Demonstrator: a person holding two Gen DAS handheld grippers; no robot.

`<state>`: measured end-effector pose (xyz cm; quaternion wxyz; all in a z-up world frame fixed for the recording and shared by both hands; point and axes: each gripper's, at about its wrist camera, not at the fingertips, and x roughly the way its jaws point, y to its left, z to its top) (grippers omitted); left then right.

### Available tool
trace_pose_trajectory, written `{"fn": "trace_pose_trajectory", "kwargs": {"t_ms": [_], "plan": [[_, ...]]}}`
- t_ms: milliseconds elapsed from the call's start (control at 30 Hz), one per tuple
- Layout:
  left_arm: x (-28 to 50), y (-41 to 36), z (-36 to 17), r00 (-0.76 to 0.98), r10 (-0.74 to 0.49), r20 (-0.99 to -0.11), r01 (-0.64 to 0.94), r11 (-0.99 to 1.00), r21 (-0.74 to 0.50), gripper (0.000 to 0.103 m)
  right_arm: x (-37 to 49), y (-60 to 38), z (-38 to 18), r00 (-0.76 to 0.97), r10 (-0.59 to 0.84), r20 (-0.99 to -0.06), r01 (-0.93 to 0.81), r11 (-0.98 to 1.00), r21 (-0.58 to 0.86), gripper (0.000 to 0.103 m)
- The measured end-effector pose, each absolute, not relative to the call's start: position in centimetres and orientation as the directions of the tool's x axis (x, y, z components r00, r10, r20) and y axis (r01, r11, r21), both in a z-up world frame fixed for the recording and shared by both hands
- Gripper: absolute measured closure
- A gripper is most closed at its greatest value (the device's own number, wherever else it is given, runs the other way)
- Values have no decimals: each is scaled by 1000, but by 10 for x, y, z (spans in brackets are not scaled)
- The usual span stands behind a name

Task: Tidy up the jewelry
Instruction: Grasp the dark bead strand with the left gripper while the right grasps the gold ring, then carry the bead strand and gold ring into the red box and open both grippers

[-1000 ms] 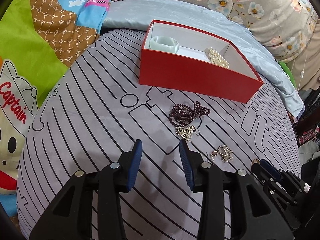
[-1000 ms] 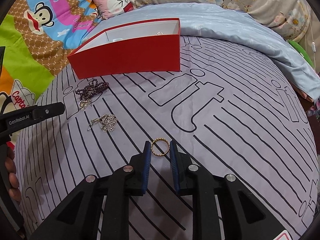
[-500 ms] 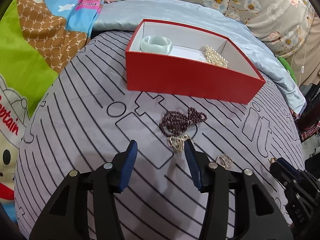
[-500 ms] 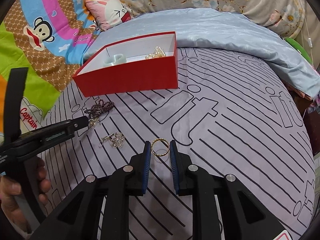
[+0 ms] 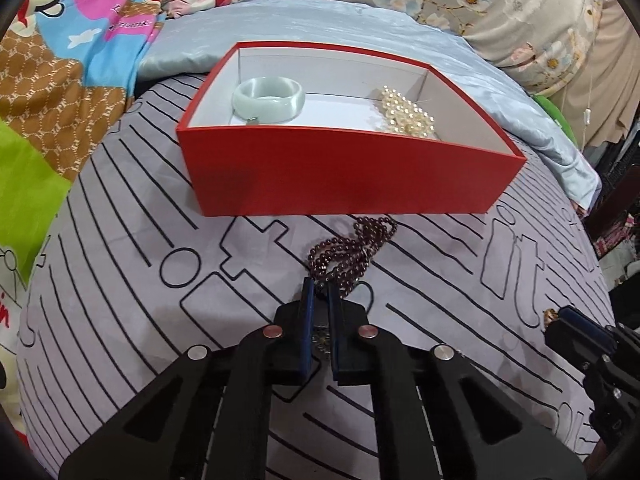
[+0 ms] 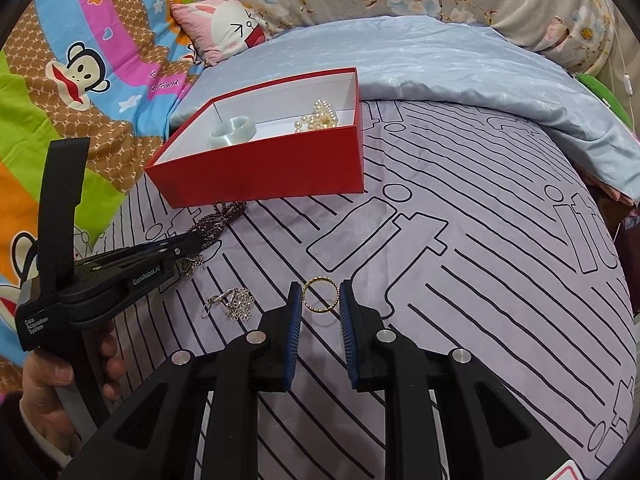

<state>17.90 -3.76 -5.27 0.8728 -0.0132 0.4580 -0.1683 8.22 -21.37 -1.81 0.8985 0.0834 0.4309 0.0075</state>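
Observation:
On the grey striped bedspread a dark bead necklace point(image 5: 352, 252) lies just in front of the red box point(image 5: 348, 184). My left gripper point(image 5: 319, 292) is shut on the necklace's near end, and its filigree pendant point(image 5: 322, 338) shows between the jaws. The right wrist view has that gripper point(image 6: 192, 242) low at the left, pendant point(image 6: 188, 266) dangling beneath. My right gripper point(image 6: 320, 300) is shut on a thin gold ring point(image 6: 320, 295), held slightly above the cloth. Inside the box lie a pale jade bangle point(image 5: 268, 100) and pearls point(image 5: 408, 114).
A silver flower-shaped piece point(image 6: 236, 304) lies on the bedspread between the two grippers. A light blue quilt point(image 6: 460, 64) is bunched behind the box. Cartoon-print bedding point(image 6: 80, 80) and a pink pillow point(image 6: 228, 32) lie left. A hand point(image 6: 48, 384) grips the left tool.
My left gripper moved forward onto the dark bead necklace, opened a bit wider, then closed on it. My right gripper rose a little with the gold ring between its pads.

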Motion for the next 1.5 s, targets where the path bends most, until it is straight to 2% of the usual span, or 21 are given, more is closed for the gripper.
{"fn": "trace_pose_trajectory", "kwargs": {"t_ms": [33,600,933,1233,1500], "plan": [[179,-37,-53,523,-313,-793,282,941,-186,100,83,-213,-18,628,88,-773,56,986,158,86],[157,-28,-12,555,-385,-737,311,918,-245,101,80,-207,-10,642,95,-761,44,986,161,86],[151,-12,42,610,-421,-671,320,906,-277,101,76,-208,9,674,102,-731,28,986,164,86],[168,-8,77,655,-419,-629,326,907,-265,101,93,-205,41,724,130,-678,-22,986,166,86],[203,-14,84,670,-414,-616,318,910,-266,101,142,-205,61,753,165,-638,-58,981,185,86]]}}
